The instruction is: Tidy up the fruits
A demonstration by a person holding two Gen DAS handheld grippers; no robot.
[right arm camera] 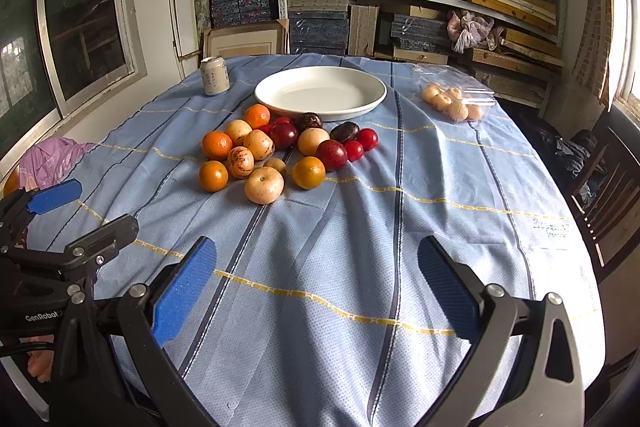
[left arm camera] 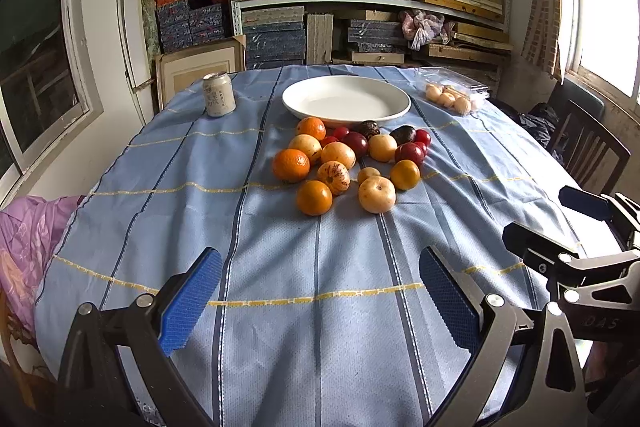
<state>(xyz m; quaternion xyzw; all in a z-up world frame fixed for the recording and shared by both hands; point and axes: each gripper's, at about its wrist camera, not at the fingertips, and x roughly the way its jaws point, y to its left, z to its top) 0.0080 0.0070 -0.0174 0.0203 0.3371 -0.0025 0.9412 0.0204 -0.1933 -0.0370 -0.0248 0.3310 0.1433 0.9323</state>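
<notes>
A pile of fruit (left arm camera: 352, 159) (right arm camera: 280, 151) lies mid-table: oranges, yellow apples, red plums and dark passion fruits. Right behind the pile sits a bare white plate (left arm camera: 376, 113) (right arm camera: 352, 109). My left gripper (left arm camera: 320, 267) hovers open over the near cloth, well short of the fruit, nothing between its blue pads. In the right wrist view my right gripper (right arm camera: 318, 259) is open too, equally far back and holding nothing. The right gripper (left arm camera: 560, 219) also shows at the right edge of the left wrist view, and the left gripper (right arm camera: 80, 203) at the left edge of the right wrist view.
A white drink can (left arm camera: 218, 94) (right arm camera: 214, 75) stands at the far left of the blue striped tablecloth (left arm camera: 280, 307). A clear plastic box of pale fruit (left arm camera: 452, 95) (right arm camera: 452, 101) sits far right. A dark wooden chair (left arm camera: 584, 147) stands right of the table, and shelves of boxes stand behind it.
</notes>
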